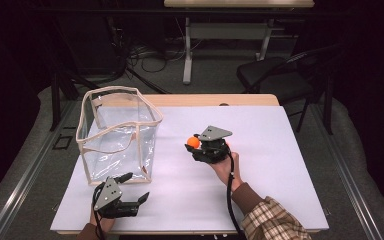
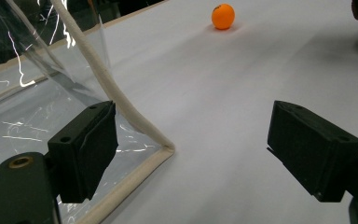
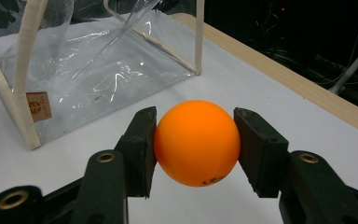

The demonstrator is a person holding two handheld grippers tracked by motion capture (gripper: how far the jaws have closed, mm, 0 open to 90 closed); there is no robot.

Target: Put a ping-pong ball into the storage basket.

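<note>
White sheet [image 1: 260, 165] covers most of the tabletop [image 1: 215, 100], w/ a light wood edge showing at the far side; grey floor around it. Room behind is dark: a black chair [image 1: 272, 75] at far right, a white-legged desk [image 1: 230, 30] further back, tangle of cables [image 1: 145, 55] on the floor under it. Clear plastic bag [image 1: 117, 132] w/ beige trim stands upright on the sheet's left part, mouth open to the top. A small tan label [image 3: 39, 106] sits on the bag's side near a trimmed corner; its print is too small to read. Right gripper [image 1: 196, 146] is near the sheet's middle, to the right of the bag and apart from it; its fingers [image 3: 142, 144] are clamped on the orange ball [image 3: 196, 142] from both sides. Dark print low on the ball, not legible. Left gripper [image 1: 137, 192] lies at the near left by the bag's front corner, fingers [image 2: 86, 149] spread wide w/ nothing between them; one is just beside the bag's trimmed bottom edge.
</note>
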